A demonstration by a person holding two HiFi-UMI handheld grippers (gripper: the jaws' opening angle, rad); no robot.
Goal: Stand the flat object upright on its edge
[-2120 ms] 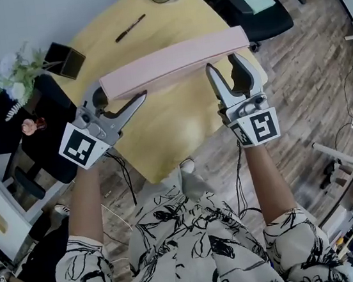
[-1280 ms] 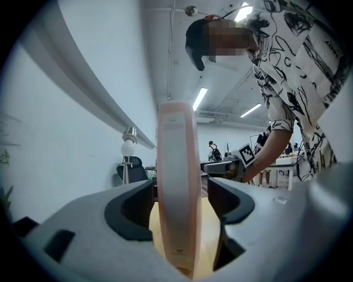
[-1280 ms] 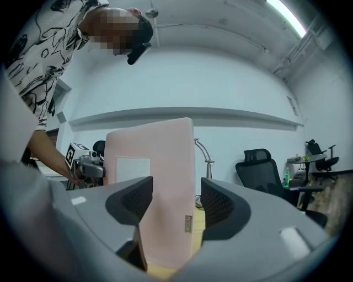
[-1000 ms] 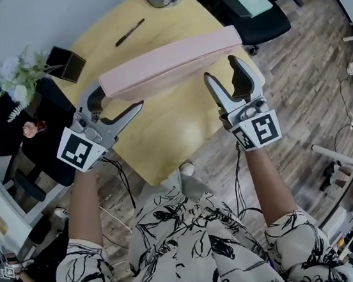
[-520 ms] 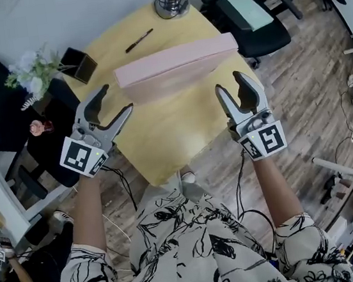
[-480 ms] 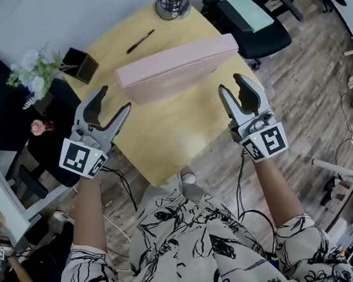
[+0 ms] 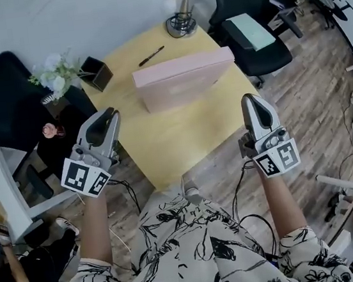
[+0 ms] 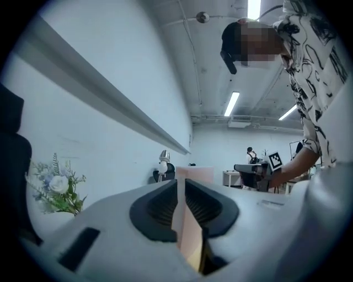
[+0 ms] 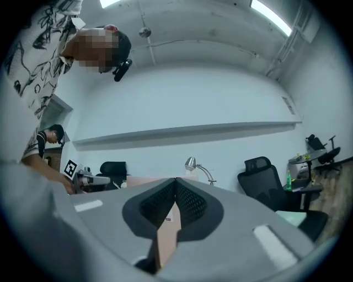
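White shirt, black scribble print

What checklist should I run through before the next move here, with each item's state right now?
1. Pink board upright on its long edge on the table: ok.
2. Left gripper clear of the board, jaws just closed, nothing between them: ok.
3. Right gripper also clear, jaws just closed, empty: ok.
4. Pen and lamp apart from the board: ok.
5. Board steady, not tipping: cannot tell.
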